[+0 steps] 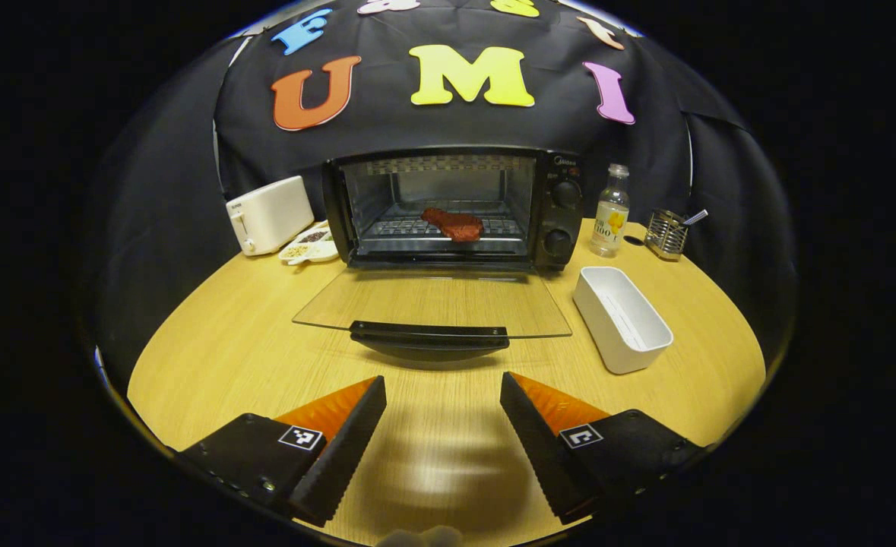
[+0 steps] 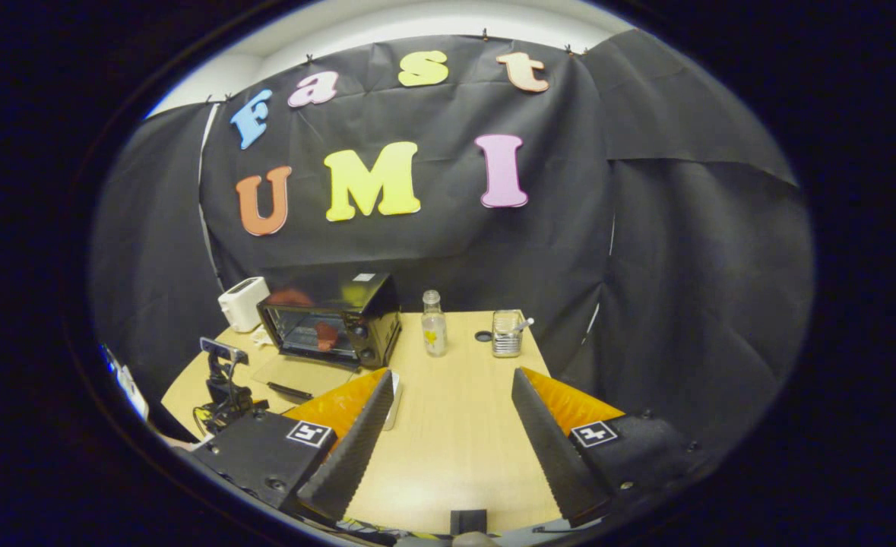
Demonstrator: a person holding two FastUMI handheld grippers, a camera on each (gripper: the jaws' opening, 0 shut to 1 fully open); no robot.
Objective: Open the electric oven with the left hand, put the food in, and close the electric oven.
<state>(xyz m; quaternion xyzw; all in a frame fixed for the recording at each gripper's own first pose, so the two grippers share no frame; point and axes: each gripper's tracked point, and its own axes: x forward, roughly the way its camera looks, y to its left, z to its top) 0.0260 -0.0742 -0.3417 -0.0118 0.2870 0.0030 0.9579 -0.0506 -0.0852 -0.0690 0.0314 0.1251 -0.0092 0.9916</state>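
Currently, the electric oven (image 1: 451,209) is seen with its glass door (image 1: 432,304) folded down onto the worktop (image 1: 212,357). The food (image 1: 454,224) is placed on the oven's rack. Closing is judged outstanding. Both the left hand-held gripper (image 1: 443,395) and right hand-held gripper (image 2: 451,387) are spread, empty, before the oven.
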